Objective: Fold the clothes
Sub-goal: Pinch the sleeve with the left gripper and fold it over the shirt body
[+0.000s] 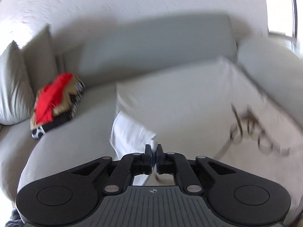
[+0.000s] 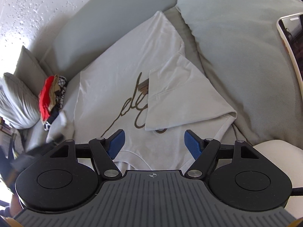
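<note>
A white T-shirt (image 2: 117,71) with brown script lettering lies spread on the grey sofa seat. Its right sleeve (image 2: 180,90) is folded inward over the chest. My right gripper (image 2: 154,141) hangs open just above the shirt near the collar, with nothing between its blue pads. In the blurred left wrist view my left gripper (image 1: 154,151) is shut on the white T-shirt's left sleeve (image 1: 130,130), which rises off the seat. The left gripper (image 2: 56,139) also shows as a dark blur at the shirt's left edge in the right wrist view.
A stack of folded clothes (image 1: 55,102), red on top, rests on the sofa seat at the left (image 2: 51,98), next to grey cushions (image 1: 13,87). Big grey cushions (image 2: 246,47) bound the shirt on the right. A tablet (image 2: 291,43) stands at the far right.
</note>
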A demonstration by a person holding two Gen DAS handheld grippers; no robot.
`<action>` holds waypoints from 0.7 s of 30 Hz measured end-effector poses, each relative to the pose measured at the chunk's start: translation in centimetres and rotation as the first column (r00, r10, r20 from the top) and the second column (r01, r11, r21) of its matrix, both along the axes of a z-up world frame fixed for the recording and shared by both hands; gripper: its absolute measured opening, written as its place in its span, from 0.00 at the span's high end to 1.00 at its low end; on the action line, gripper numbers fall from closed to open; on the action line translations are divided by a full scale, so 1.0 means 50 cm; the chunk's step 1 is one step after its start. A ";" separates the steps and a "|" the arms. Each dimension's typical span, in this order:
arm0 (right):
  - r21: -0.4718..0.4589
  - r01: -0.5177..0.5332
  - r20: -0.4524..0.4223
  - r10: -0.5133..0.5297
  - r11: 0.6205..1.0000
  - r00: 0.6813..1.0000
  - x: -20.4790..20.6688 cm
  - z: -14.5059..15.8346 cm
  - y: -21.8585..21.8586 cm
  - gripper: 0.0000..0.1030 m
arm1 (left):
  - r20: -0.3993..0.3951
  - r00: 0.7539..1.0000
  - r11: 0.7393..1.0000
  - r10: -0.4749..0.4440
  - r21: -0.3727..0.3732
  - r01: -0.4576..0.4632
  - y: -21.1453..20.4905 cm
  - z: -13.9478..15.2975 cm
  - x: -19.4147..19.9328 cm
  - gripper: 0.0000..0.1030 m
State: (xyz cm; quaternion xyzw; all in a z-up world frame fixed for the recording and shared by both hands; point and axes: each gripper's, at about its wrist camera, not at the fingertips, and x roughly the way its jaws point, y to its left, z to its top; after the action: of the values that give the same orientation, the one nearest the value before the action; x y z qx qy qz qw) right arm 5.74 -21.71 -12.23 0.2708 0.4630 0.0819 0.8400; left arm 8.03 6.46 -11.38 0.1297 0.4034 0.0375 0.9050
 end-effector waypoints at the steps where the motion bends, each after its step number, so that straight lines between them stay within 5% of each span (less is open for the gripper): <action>1: 0.011 0.002 -0.001 -0.002 1.000 1.000 -0.001 0.000 -0.004 0.27 | -0.050 0.999 1.000 -0.012 0.003 0.012 -0.010 -0.015 -0.002 0.84; 5: 0.026 0.011 0.008 -0.011 1.000 1.000 -0.006 0.003 -0.014 0.27 | -0.074 0.997 0.997 -0.031 -0.079 0.025 -0.016 -0.008 -0.057 0.65; 9: 0.056 0.017 0.007 -0.017 0.998 1.000 -0.011 0.002 -0.018 0.27 | -0.056 0.995 0.971 0.080 -0.220 -0.091 0.042 0.029 -0.104 0.59; 15: 0.072 0.007 0.000 -0.007 0.997 1.000 -0.020 -0.001 -0.008 0.27 | -0.118 0.911 0.818 0.395 -0.407 -0.407 0.204 0.024 -0.106 0.57; 21: 0.083 0.003 0.002 -0.003 0.997 1.000 -0.035 0.023 -0.007 0.27 | -0.267 0.856 0.695 0.442 -0.501 -0.515 0.297 -0.045 -0.063 0.57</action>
State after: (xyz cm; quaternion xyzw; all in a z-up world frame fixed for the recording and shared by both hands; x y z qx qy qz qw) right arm 3.98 -22.04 -11.06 0.3060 0.4579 0.0998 0.8287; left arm 4.89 21.30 -13.62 -0.2466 0.4721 0.1450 0.8339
